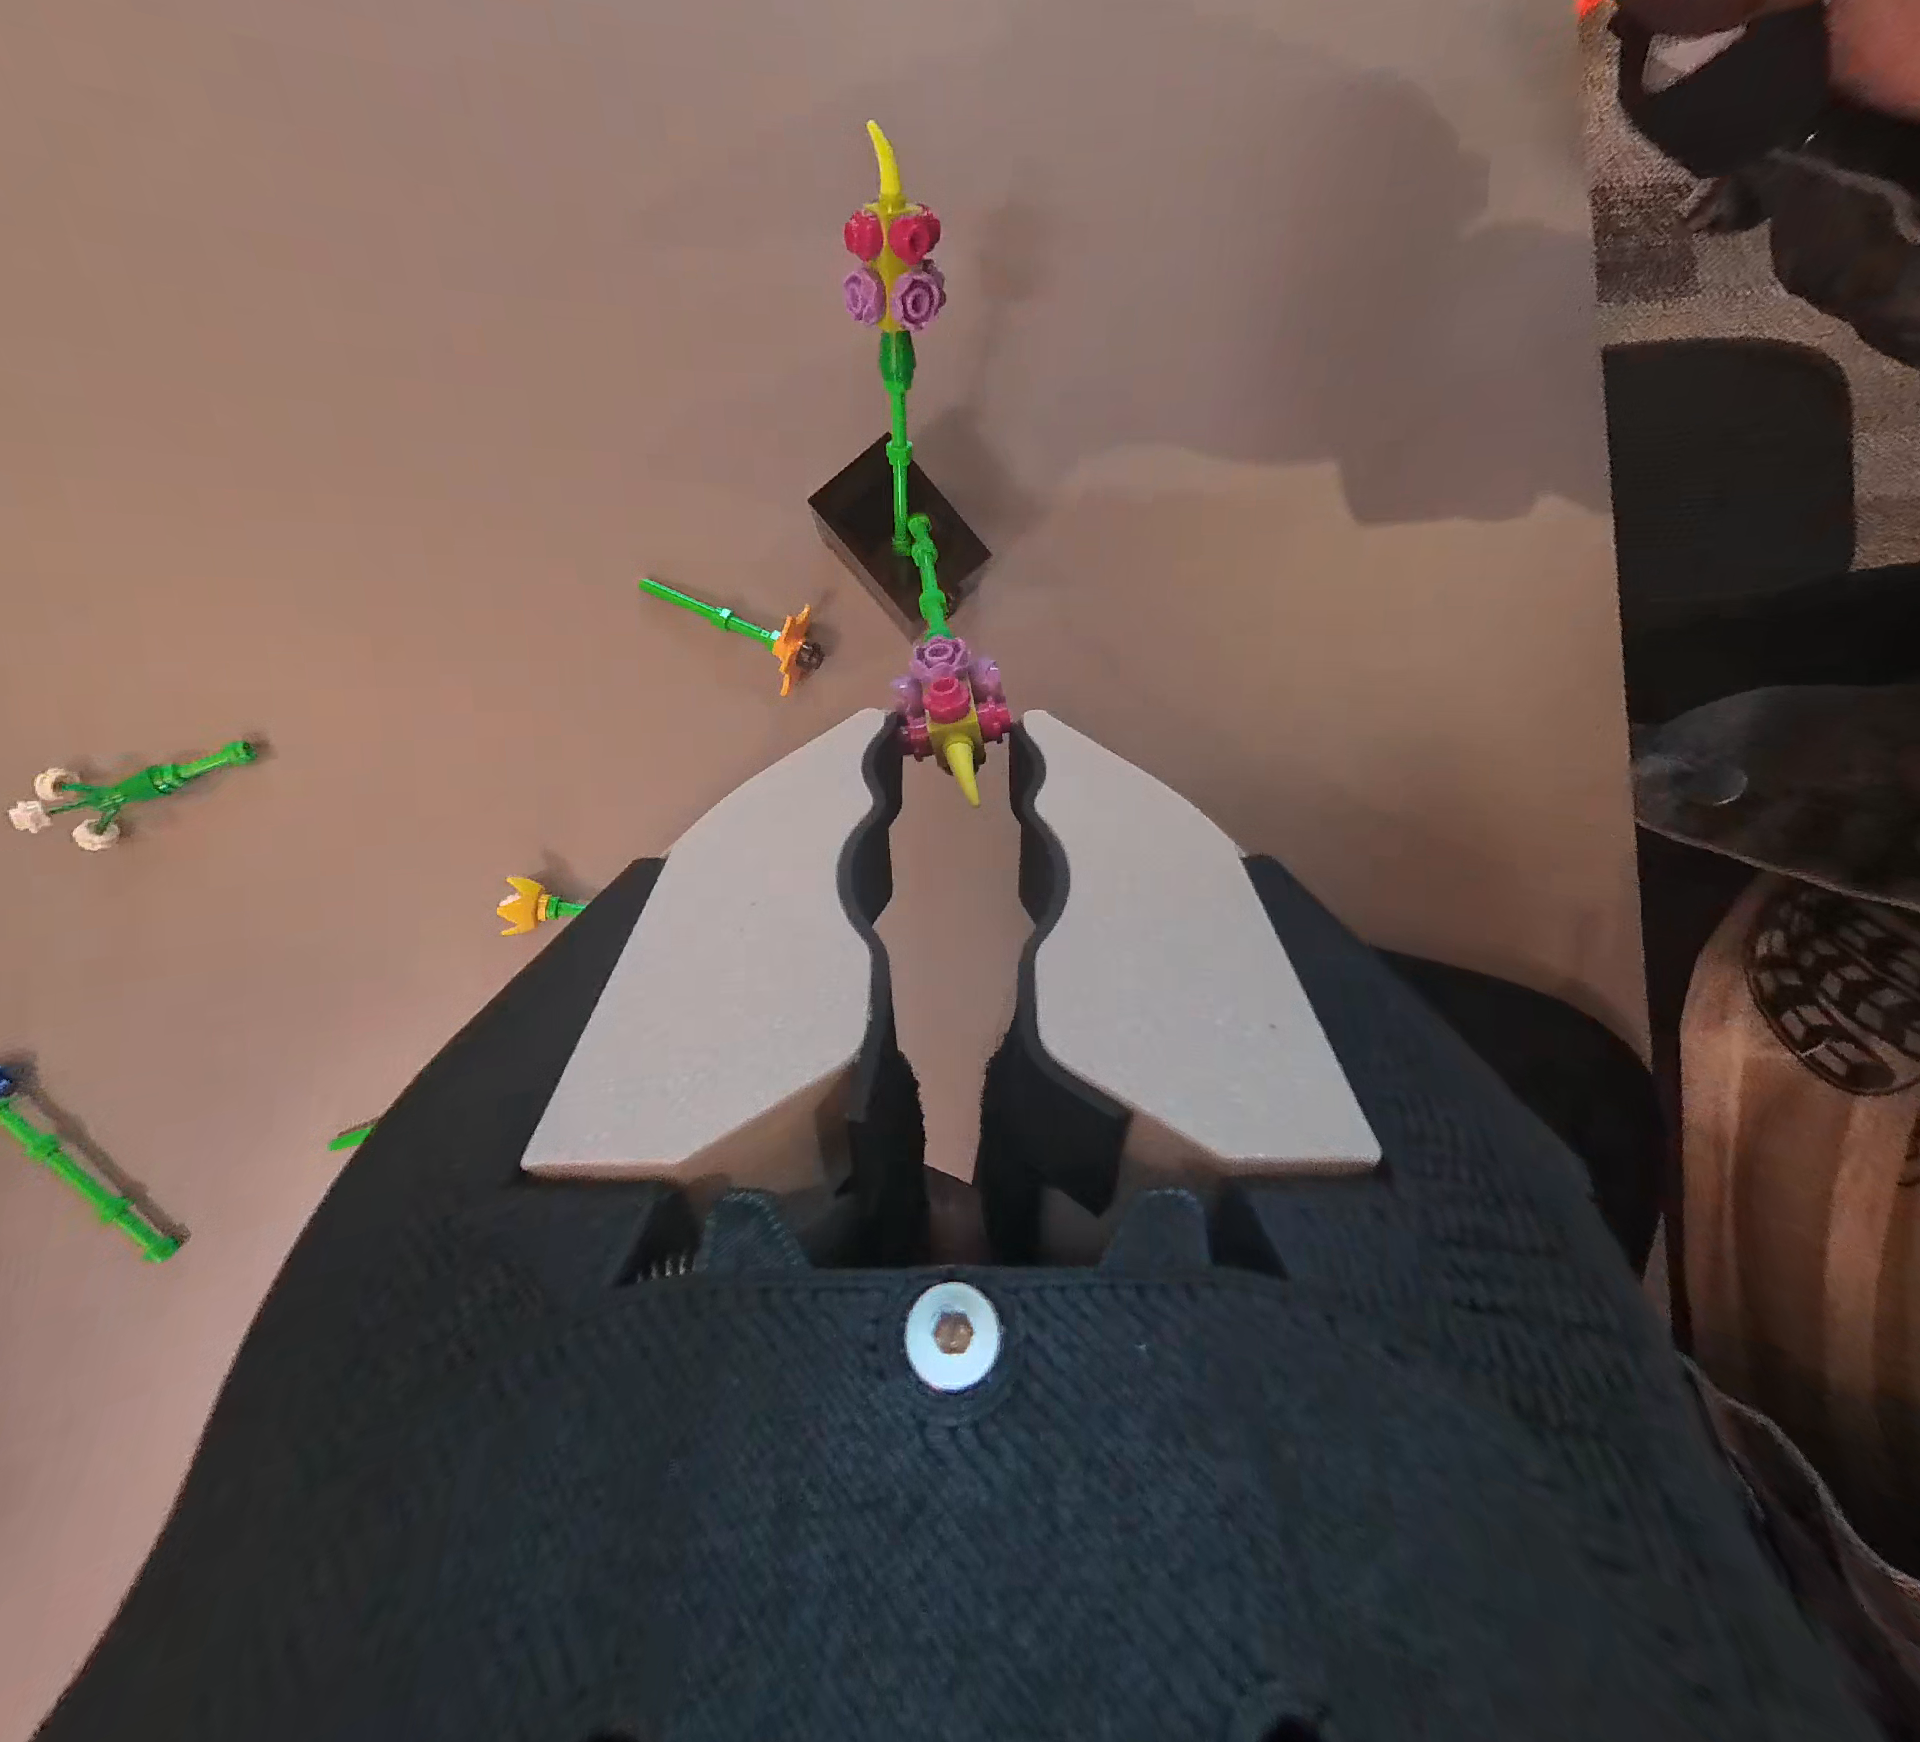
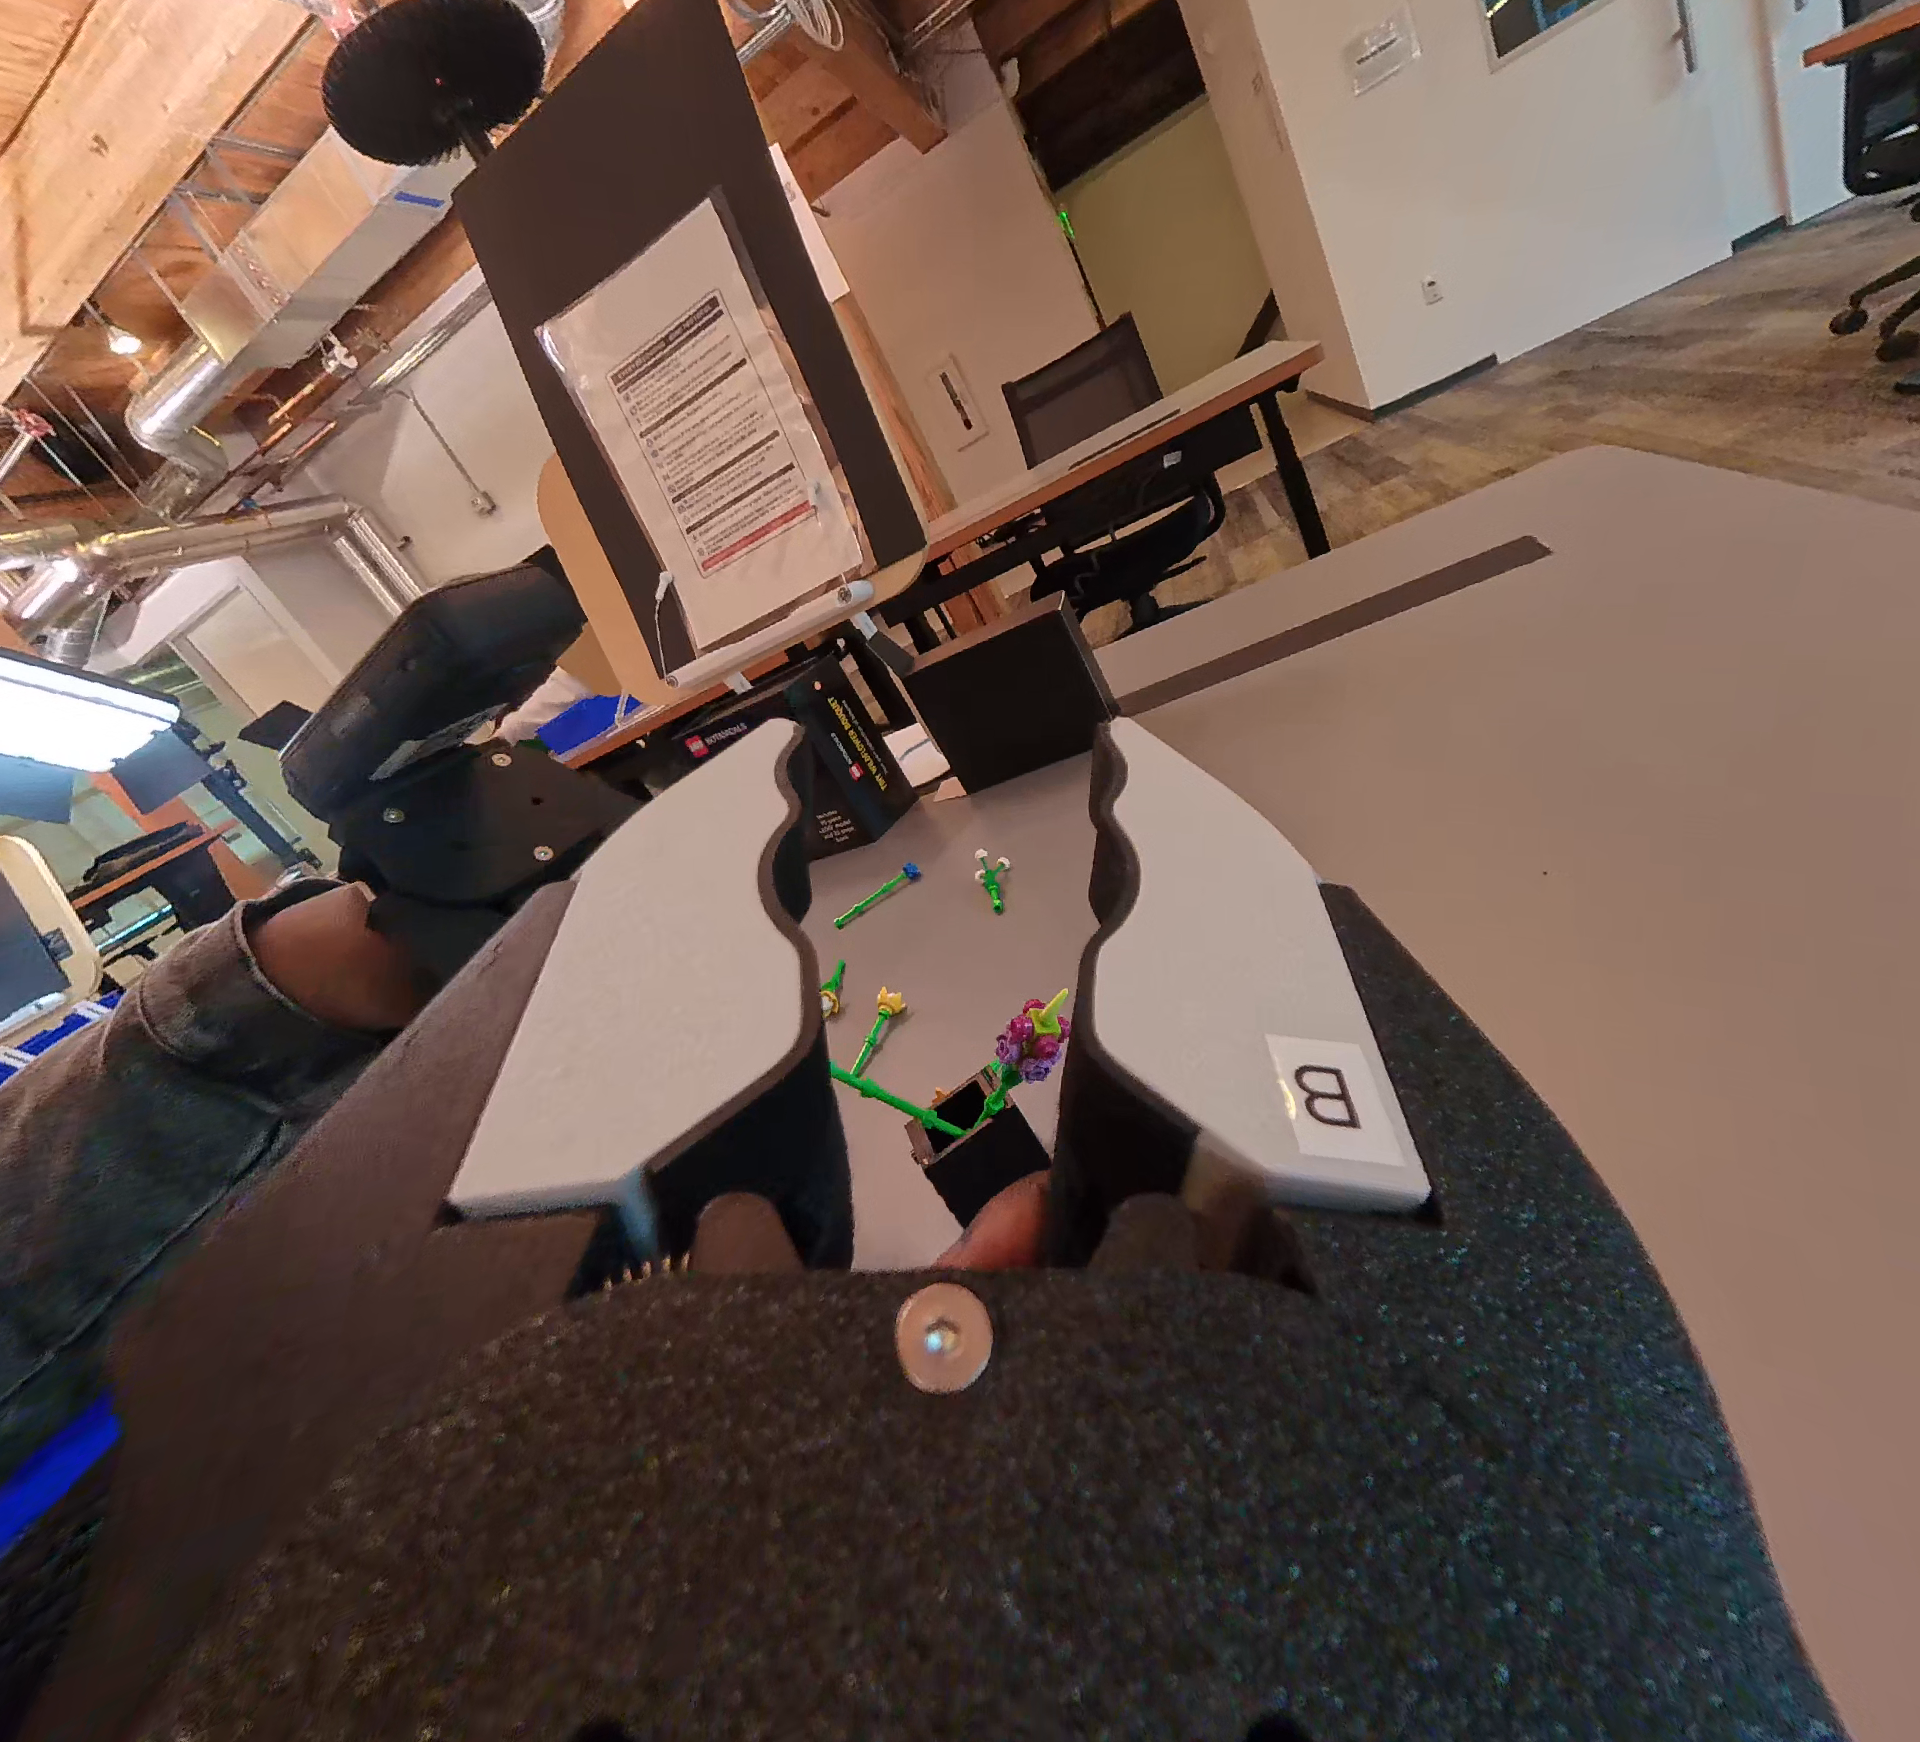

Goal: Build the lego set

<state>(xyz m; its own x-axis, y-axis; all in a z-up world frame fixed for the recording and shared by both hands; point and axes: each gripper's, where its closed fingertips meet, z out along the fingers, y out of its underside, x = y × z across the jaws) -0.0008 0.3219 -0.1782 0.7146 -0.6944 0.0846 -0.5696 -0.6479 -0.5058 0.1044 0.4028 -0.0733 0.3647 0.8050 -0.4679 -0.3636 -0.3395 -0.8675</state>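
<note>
In the left wrist view, a black cube base (image 1: 899, 539) stands on the tan table (image 1: 416, 238). One flower (image 1: 891, 264), with red and purple blossoms and a yellow spike, stands upright in it. My left gripper (image 1: 951, 736) is shut on the head of a second purple and magenta flower (image 1: 943, 705), whose green stem leans into the cube. My right gripper (image 2: 945, 736) is open, empty and held tilted above the table. Through its gap I see the cube (image 2: 971, 1131) and the upright flower (image 2: 1034, 1038).
Loose pieces lie left of the cube: an orange flower (image 1: 779, 643), a white-blossom sprig (image 1: 104, 793), a yellow flower (image 1: 530, 903) and a green stem (image 1: 83, 1173). The table edge (image 1: 1600, 549) runs down the right. Black boxes (image 2: 1008, 705) stand at the table's far end. Left tips to right tips: about 15 centimeters. The white-blossom sprig (image 1: 104, 793) is closer to my left gripper, around 20 centimeters from its tips; the right tips are 30 centimeters off. It turns up in the right wrist view (image 2: 993, 879) as well.
</note>
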